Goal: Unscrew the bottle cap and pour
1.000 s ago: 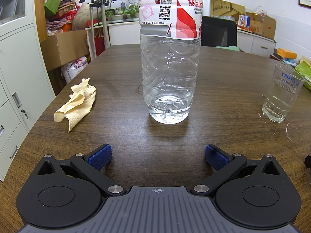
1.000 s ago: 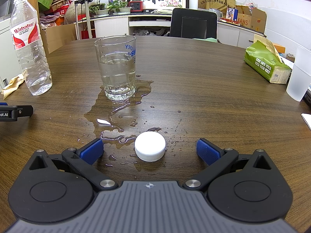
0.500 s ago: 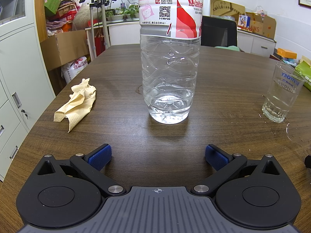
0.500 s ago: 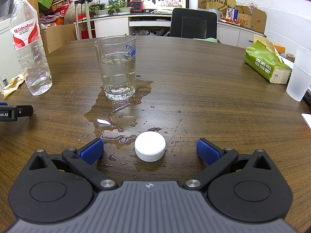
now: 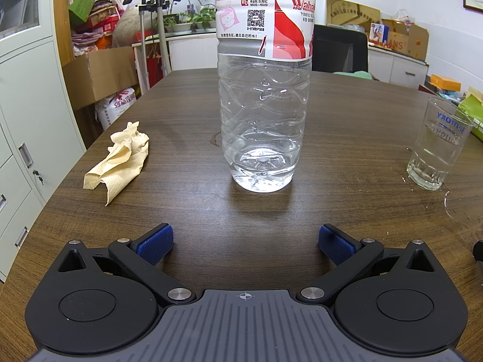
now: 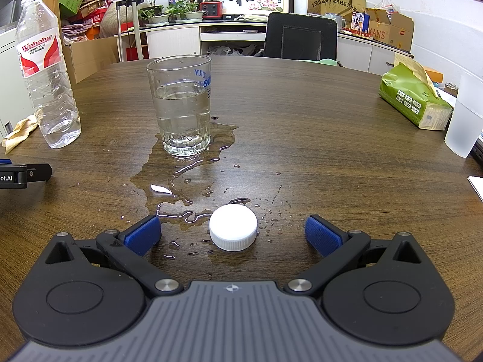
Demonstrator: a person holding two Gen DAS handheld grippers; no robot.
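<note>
A clear plastic bottle with a red and white label stands upright on the wooden table, uncapped, with a little water at its bottom; it also shows in the right wrist view. My left gripper is open and empty, a short way in front of the bottle. A glass about half full of water stands mid-table; it shows at the right in the left wrist view. The white cap lies flat on the table between the open fingers of my right gripper, untouched.
A puddle of spilled water spreads from the glass toward the cap. A crumpled tan paper towel lies left of the bottle. A green tissue pack and a translucent cup stand at the right. The table edge runs along the left.
</note>
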